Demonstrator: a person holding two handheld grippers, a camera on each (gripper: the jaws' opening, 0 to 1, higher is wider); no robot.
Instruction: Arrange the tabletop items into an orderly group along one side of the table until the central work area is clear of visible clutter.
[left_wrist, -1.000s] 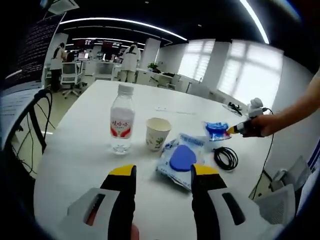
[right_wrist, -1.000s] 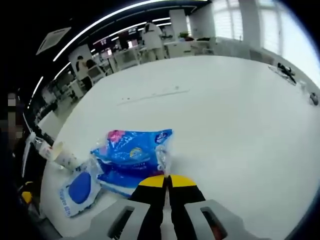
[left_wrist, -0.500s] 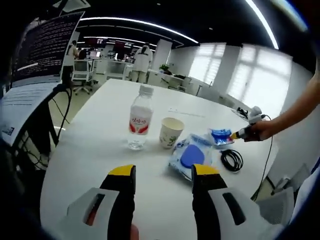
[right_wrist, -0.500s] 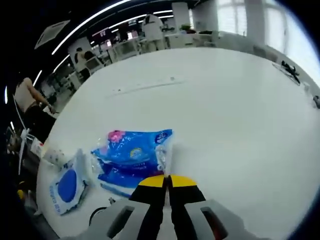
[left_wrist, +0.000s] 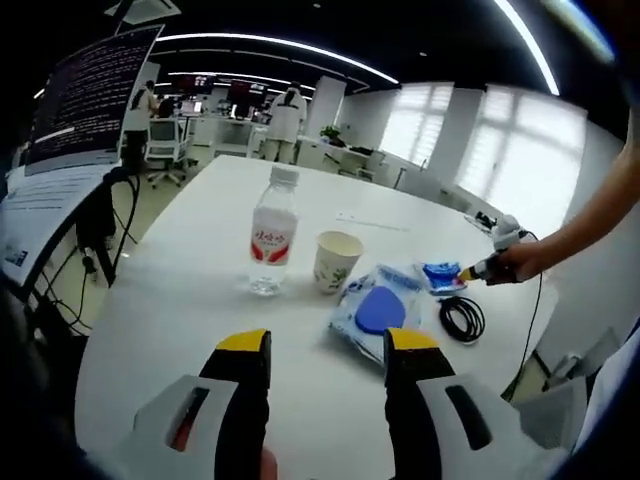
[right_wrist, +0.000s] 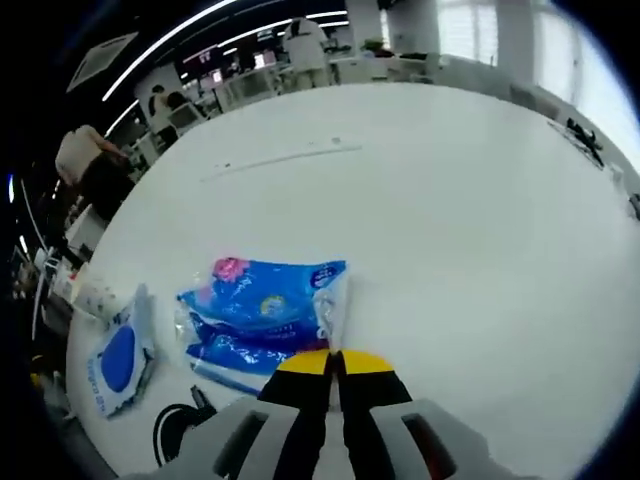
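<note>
My right claw (right_wrist: 335, 362) is pinched on the edge of a crinkly blue plastic packet (right_wrist: 262, 310), low over the white tabletop (right_wrist: 470, 230); a coiled black cable (right_wrist: 178, 432) lies near it on the left. My left claw (left_wrist: 322, 345) hangs spread and empty above the near edge of the table. Beyond it stand a clear plastic water bottle with a red label (left_wrist: 271, 232) and a paper cup (left_wrist: 335, 261), side by side, with a flat blue-and-white pouch (left_wrist: 375, 313) just right of the cup.

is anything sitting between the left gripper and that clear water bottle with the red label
Nothing visible does. The left gripper hangs open over bare white table; the clear plastic water bottle stands upright beyond it, the paper cup beside it, off the path.
</note>
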